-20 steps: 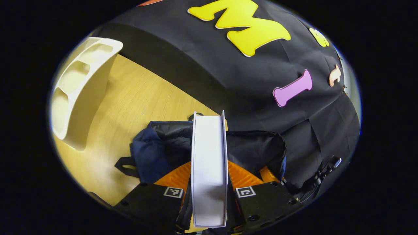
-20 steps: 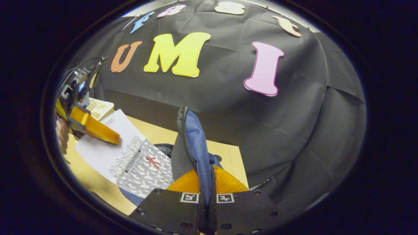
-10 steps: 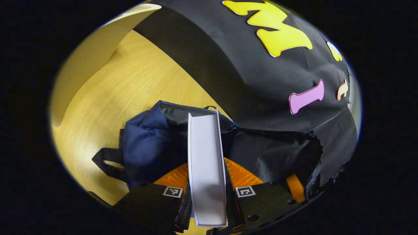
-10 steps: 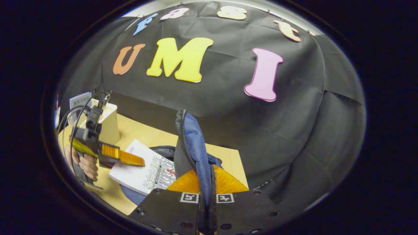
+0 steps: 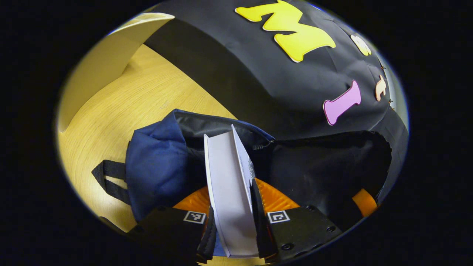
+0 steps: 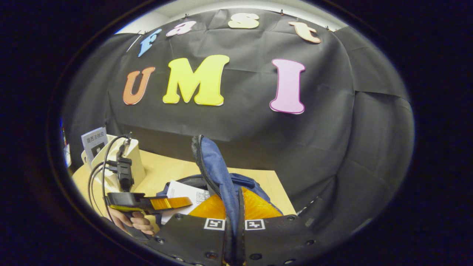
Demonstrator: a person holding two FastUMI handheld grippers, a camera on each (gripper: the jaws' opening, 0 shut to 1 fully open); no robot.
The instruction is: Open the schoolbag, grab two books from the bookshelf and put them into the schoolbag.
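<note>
One book (image 5: 229,192) pinched in my left gripper (image 5: 232,229), tipped into the open schoolbag (image 5: 159,162) on the table (image 5: 122,107). My right gripper (image 6: 233,236) clamps the bag's flap (image 6: 216,173). One bookshelf (image 6: 135,157) behind, one book (image 6: 94,142) there.

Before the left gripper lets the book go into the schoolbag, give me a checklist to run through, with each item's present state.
1. Left gripper jaws clamp the book: ok.
2. Right gripper jaws pinch the schoolbag flap and hold it raised: ok.
3. Schoolbag mouth open ahead of the book: ok.
4. Book's leading end is over the opening: ok.
5. Book lined up straight: not ok, it tilts between the jaws.
6. Free room inside the schoolbag: cannot tell, the interior is dark.
7. Another book on the bookshelf: ok, one book stands there.
</note>
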